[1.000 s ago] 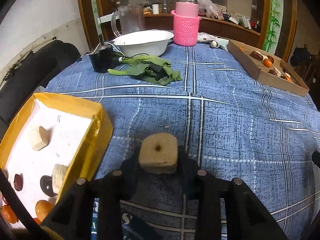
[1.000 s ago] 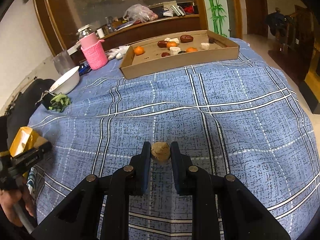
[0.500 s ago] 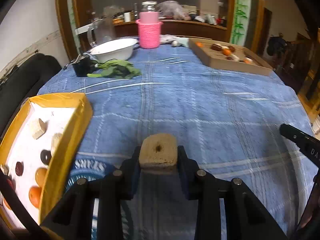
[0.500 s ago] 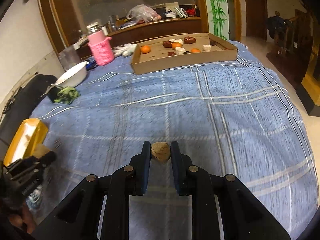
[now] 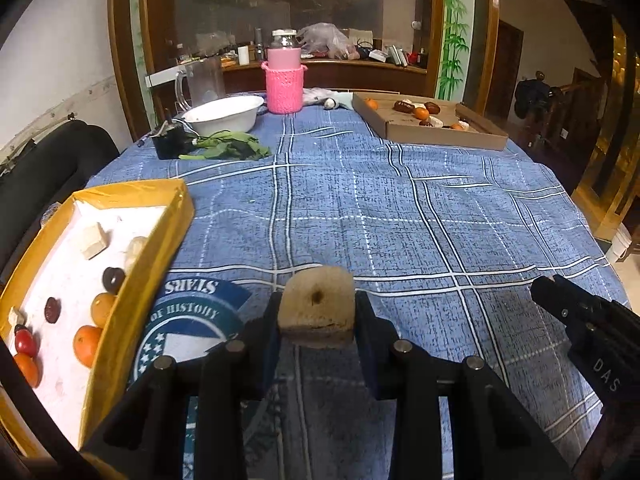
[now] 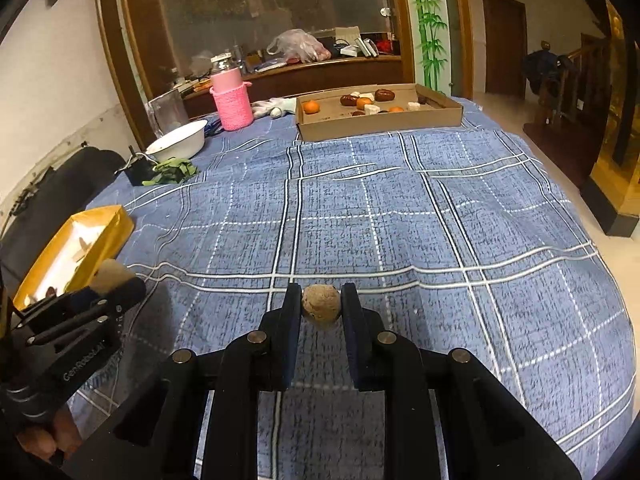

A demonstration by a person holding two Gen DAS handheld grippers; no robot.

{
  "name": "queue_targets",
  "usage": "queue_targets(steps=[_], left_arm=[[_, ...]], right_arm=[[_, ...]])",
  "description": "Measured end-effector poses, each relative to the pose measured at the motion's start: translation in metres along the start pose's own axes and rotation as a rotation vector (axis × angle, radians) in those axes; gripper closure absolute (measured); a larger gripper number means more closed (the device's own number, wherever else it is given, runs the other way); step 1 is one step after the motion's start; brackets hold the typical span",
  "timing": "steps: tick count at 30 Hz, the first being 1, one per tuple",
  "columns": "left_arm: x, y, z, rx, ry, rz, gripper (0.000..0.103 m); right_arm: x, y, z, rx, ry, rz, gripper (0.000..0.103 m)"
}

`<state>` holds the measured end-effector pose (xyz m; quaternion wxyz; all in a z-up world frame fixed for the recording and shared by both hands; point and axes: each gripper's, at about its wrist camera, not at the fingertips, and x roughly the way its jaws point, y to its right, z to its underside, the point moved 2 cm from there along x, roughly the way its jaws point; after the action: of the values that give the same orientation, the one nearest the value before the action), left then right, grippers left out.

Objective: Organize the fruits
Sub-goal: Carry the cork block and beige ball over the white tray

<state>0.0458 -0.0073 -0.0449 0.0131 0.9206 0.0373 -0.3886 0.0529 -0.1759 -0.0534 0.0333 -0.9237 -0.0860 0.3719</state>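
1. Blue plaid tablecloth (image 6: 400, 208) covers a table whose wide middle lies bare between the boxes; its right edge drops to the floor.
2. Along the far edge stand a cardboard box (image 6: 380, 122) of fruits toward the right corner, a pink knitted holder (image 6: 232, 106), a white bowl (image 6: 178, 142) and green leaves (image 6: 174, 172).
3. At the left edge sits a yellow box (image 5: 120, 308) holding oranges, dark fruits and pale blocks, one long side toward the middle.
4. Left gripper (image 5: 316, 320), above the near edge just right of the yellow box, is clamped on a tan cube (image 5: 316, 306), its holed face toward the camera; no long axis shows.
5. Right gripper (image 6: 320, 306), over the near middle, pinches a round brown fruit (image 6: 321, 304), with no clear long axis.
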Motion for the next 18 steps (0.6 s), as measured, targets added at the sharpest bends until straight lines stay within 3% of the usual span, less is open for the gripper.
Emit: queue_targets(steps=[18], left_arm=[[-0.028,-0.02,0.009,-0.027,0.041,-0.017,0.067]], right_arm=[[-0.015,-0.026,0.005,-0.055,0.033,0.002,0.084]])
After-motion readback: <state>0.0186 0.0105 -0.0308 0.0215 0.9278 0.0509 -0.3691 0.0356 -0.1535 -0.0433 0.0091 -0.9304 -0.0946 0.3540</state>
